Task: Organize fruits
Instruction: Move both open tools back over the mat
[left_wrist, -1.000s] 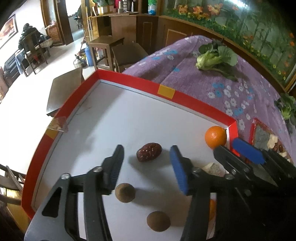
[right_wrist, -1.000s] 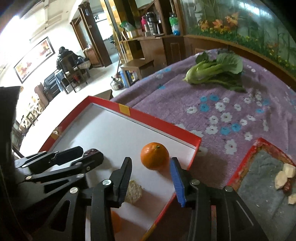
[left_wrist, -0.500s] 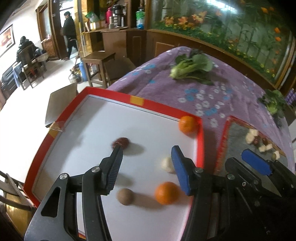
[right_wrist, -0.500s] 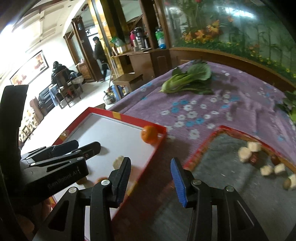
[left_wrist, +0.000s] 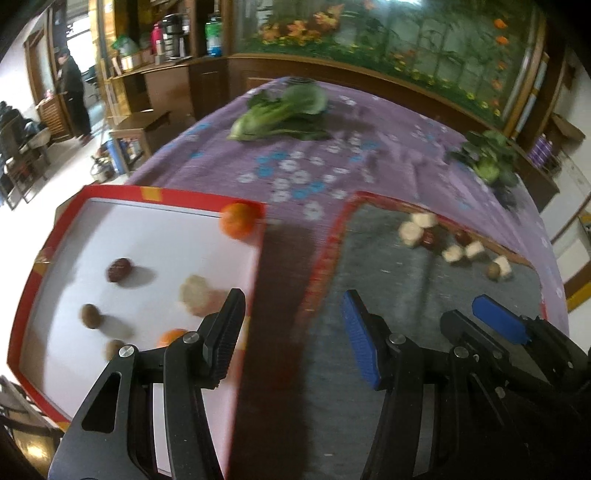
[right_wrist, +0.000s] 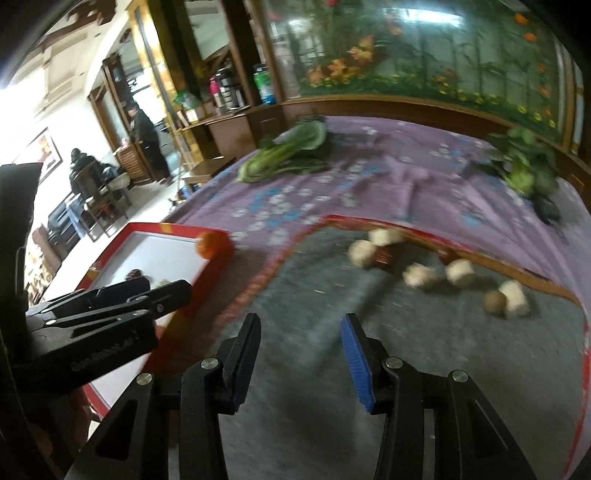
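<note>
A white tray with a red rim (left_wrist: 166, 195) lies at the left. It holds an orange (left_wrist: 238, 220) in its far right corner, a dark red date (left_wrist: 119, 270), a pale chunk (left_wrist: 194, 293), two brown round fruits (left_wrist: 90, 316) and a second orange (left_wrist: 170, 336). A grey tray (left_wrist: 388, 288) at the right holds several pale chunks (right_wrist: 460, 272), dates and a brown fruit (right_wrist: 495, 302). My left gripper (left_wrist: 291, 334) is open and empty above the gap between the trays. My right gripper (right_wrist: 301, 356) is open and empty over the grey tray.
A purple flowered cloth (left_wrist: 314, 162) covers the table. A bok choy (left_wrist: 280, 110) lies at the back and another green vegetable (left_wrist: 487, 162) at the back right. Chairs, cabinets and people are beyond the table's left edge.
Both grippers have drawn back and swung right, from over the white tray toward the grey tray. Both stay open and empty. The fruits have not moved.
</note>
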